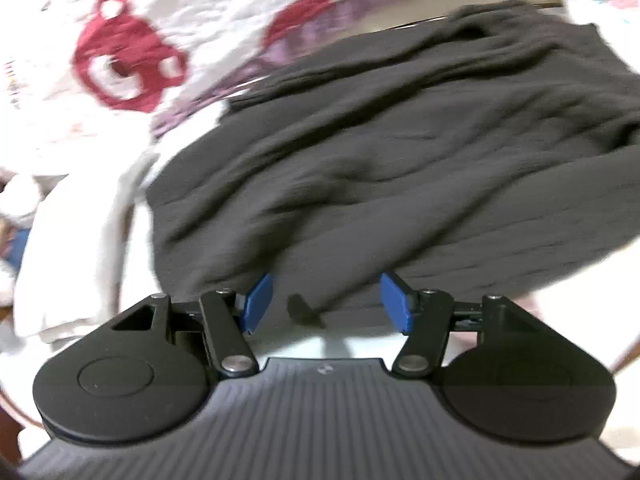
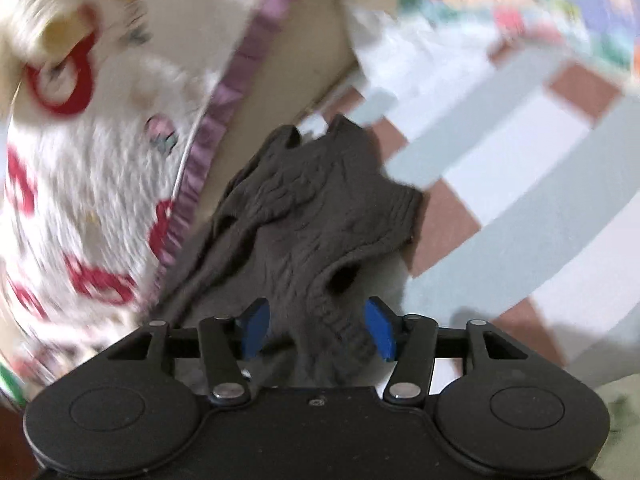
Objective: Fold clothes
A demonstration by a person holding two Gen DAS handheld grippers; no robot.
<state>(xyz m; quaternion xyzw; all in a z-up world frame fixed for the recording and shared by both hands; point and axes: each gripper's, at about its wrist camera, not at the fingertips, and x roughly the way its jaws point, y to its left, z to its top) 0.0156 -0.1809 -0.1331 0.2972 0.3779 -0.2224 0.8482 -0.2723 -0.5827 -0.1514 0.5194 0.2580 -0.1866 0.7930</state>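
A dark grey knitted sweater [image 1: 380,152] lies crumpled on the bed, filling most of the left wrist view. My left gripper [image 1: 326,300] is open, its blue pads apart at the sweater's near hem, with a small dark flap of fabric between them. In the right wrist view a bunched part of the same sweater [image 2: 312,216], with a ribbed cuff or sleeve opening, lies between the blue pads of my right gripper [image 2: 316,330]. The right jaws stand apart around the fabric and do not visibly pinch it.
A white fluffy blanket with red bear prints and a purple frilled edge [image 1: 132,60] lies to the left; it also shows in the right wrist view [image 2: 92,184]. A checked sheet in grey, white and brown [image 2: 520,176] lies to the right. A white garment [image 1: 72,248] lies at left.
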